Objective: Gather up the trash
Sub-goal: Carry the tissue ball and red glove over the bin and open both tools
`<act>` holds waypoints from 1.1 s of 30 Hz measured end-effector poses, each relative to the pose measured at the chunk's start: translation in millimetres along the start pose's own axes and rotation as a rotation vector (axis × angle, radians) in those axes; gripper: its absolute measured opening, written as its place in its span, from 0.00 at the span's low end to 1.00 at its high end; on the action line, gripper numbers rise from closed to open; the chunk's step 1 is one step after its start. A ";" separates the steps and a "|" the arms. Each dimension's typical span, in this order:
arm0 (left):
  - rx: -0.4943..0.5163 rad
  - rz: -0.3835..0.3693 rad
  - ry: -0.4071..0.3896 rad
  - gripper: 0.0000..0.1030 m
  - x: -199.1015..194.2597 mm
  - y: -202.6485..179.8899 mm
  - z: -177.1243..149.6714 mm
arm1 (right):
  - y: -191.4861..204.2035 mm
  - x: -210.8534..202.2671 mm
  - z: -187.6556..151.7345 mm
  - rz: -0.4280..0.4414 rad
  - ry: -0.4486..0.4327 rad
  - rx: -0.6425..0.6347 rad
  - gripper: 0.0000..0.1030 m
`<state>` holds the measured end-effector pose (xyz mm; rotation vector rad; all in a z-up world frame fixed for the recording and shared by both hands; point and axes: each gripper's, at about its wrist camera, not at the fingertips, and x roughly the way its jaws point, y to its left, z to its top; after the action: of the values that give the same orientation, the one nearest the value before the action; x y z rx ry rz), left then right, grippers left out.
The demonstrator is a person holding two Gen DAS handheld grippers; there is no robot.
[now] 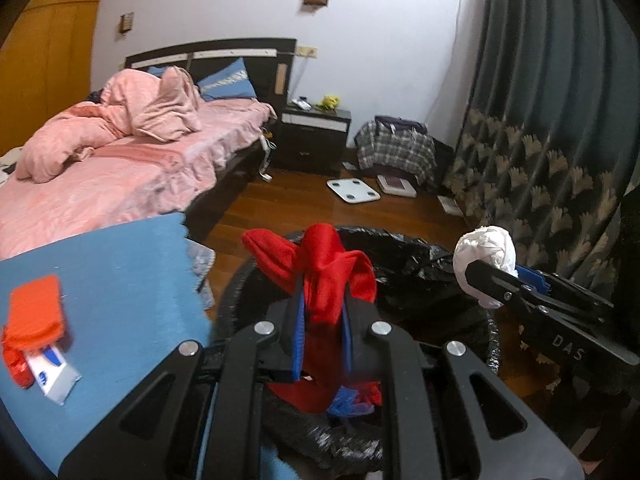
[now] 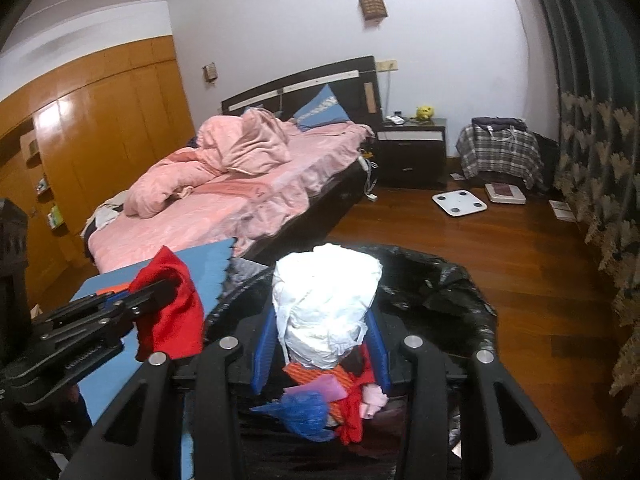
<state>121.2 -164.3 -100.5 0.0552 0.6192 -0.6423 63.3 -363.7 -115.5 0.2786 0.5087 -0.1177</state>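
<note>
Left wrist view: the left gripper [image 1: 325,300] has its blue-padded fingers [image 1: 298,340] clamped tight on a crumpled red cloth [image 1: 326,270], which bunches up above the tips and hangs over a trash bin [image 1: 400,248] lined with a black bag. Down inside the bin, below the fingers, lie more red scraps and a blue plastic piece [image 1: 350,404]. To the left, a blue mat [image 1: 120,280] carries an orange wrapper [image 1: 34,312] and a white-and-blue packet [image 1: 54,368] close to its near-left edge. At the right, the right gripper [image 1: 486,280] reaches in over the bin's right rim, gripping a white crumpled paper wad [image 1: 486,250]. Behind stand a bed with pink bedding [image 1: 120,160], a dark nightstand [image 1: 312,136] and a white bathroom scale [image 1: 353,191] on the wooden floor.

Right wrist view: the right gripper [image 2: 326,320] holds the white paper wad [image 2: 326,292] between its blue pads, partly closed around it, above the bin [image 2: 440,276]. Beneath the wad, the bin holds orange, red, pink and blue trash [image 2: 320,400]. At the left, the left gripper [image 2: 156,292] pinches the red cloth [image 2: 172,308] over the edge of the blue mat [image 2: 208,260], just beside the bin's left rim. Patterned dark curtains [image 2: 592,160] hang along the right.
</note>
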 end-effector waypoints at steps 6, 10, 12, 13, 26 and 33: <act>0.024 -0.026 0.047 0.14 33.4 -14.8 5.7 | -21.5 8.9 -1.8 -0.031 0.018 0.022 0.39; 0.027 -0.047 0.068 0.15 47.1 -21.2 8.9 | -30.7 15.0 -4.5 -0.047 0.031 0.032 0.39; 0.028 -0.066 0.084 0.23 53.7 -25.3 9.7 | -35.1 17.4 -6.4 -0.060 0.035 0.037 0.42; 0.028 -0.068 0.086 0.27 55.2 -25.7 9.9 | -37.7 19.0 -7.5 -0.068 0.040 0.041 0.42; -0.007 -0.005 0.022 0.78 28.5 0.3 11.6 | -41.8 9.8 -11.8 -0.136 0.014 0.060 0.88; -0.040 0.092 -0.012 0.88 -4.0 35.2 2.7 | -22.6 6.0 -11.4 -0.108 0.011 0.059 0.94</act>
<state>140.5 -134.3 -101.0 0.0423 0.6147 -0.5407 59.2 -382.2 -133.3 0.3092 0.5322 -0.2361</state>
